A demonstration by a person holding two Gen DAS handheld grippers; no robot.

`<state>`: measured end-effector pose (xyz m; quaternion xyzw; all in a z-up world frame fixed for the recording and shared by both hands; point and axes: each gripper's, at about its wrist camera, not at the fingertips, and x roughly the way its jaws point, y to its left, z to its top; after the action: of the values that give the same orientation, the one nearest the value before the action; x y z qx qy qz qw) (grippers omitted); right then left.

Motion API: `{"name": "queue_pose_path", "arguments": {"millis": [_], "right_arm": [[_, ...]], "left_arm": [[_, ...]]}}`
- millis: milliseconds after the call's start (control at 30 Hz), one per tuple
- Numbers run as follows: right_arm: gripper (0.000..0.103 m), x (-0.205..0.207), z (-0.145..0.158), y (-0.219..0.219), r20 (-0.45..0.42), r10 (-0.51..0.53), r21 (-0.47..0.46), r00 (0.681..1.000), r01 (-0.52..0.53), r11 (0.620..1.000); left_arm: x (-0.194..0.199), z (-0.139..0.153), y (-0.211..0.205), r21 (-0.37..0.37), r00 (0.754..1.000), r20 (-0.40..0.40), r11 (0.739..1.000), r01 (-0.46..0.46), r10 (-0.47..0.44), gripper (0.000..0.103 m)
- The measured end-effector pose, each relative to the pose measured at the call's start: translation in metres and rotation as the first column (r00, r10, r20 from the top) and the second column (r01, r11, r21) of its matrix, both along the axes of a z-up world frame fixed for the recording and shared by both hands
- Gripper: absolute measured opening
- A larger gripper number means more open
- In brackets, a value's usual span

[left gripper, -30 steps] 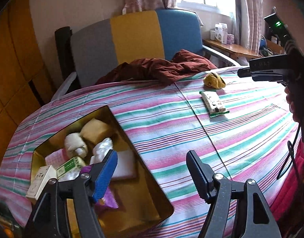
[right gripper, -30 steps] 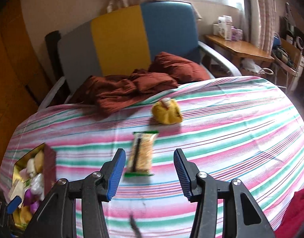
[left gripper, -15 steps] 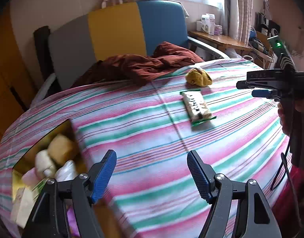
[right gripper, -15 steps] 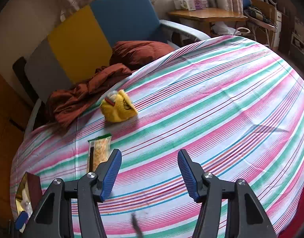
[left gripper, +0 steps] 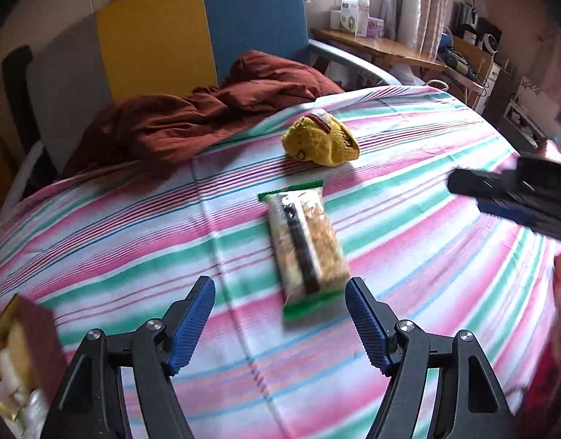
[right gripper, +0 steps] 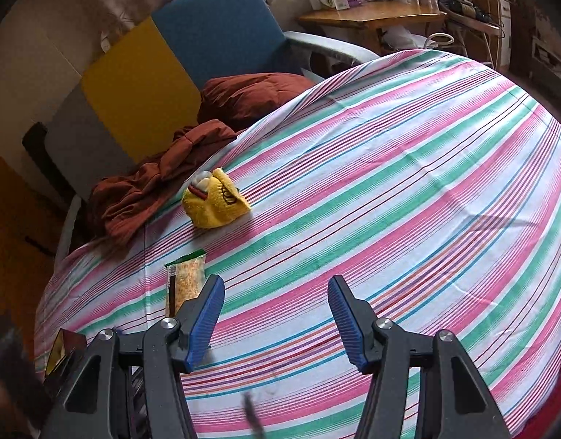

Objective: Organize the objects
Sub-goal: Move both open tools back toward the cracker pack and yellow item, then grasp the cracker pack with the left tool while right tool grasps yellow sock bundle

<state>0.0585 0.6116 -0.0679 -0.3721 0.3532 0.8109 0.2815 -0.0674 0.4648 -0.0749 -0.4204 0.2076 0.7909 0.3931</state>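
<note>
Snack packet [left gripper: 305, 245]: clear wrapper, green ends, dark band down the middle, lying flat on the striped sheet [left gripper: 408, 139] that covers the counter. In the left wrist view it sits mid-surface, its near end just ahead of the left gripper [left gripper: 279, 320] and closer to the right-hand finger than the left-hand one. Not touched.

Left gripper fingers [left gripper: 192, 323] are apart, blue pads facing each other, only striped cloth in the gap. Holding nothing.

Right gripper [right gripper: 275, 323]: jaws have just been opening, now parted with bare sheet between the fingers [right gripper: 203, 323]. Nothing held. From the right wrist view the packet [right gripper: 185, 281] lies just beyond and left of its left-hand finger, partly hidden by it. In the left wrist view the right gripper [left gripper: 478, 197] shows as a dark blurred shape at the right edge, above the sheet, well apart from the packet.

Yellow plush toy [left gripper: 320, 141] sits farther back on the sheet, beyond the packet and slightly right, near the far edge, clear of both grippers. Same toy in the right view [right gripper: 214, 203], far and left of the fingers.

Gold-lined box [left gripper: 21, 358] at the near left corner, with several small items inside, blurred so contents can't be told apart.

Rust-brown blanket [left gripper: 192, 117] bunched at the far left edge of the sheet, against a chair [left gripper: 251, 22] with grey, yellow and blue back panels.
</note>
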Motion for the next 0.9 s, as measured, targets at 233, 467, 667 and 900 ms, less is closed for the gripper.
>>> {"name": "queue_pose_path", "arguments": {"millis": [233,467,667,900], "right_arm": [[0.060,-0.002,-0.003,0.000,0.011,0.007,-0.011,1.000,-0.007,1.000],[0.060,-0.005,-0.005,-0.003,0.033,0.023,-0.008,0.999,-0.023,1.000],[0.060,-0.009,-0.011,-0.008,0.067,0.052,-0.027,0.996,-0.050,0.998],[0.060,-0.044,-0.003,-0.012,0.104,0.155,-0.042,0.982,-0.151,0.988]], "left_arm": [[-0.027,-0.023,0.048,-0.017,0.999,0.045,1.000,-0.002,0.003,0.074],[-0.033,-0.036,0.046,-0.021,1.000,0.026,1.000,0.000,0.000,0.043],[-0.009,-0.033,0.007,-0.024,1.000,0.004,1.000,-0.005,0.005,0.043],[-0.003,-0.033,-0.020,-0.015,1.000,-0.004,1.000,0.000,0.000,0.043]]}}
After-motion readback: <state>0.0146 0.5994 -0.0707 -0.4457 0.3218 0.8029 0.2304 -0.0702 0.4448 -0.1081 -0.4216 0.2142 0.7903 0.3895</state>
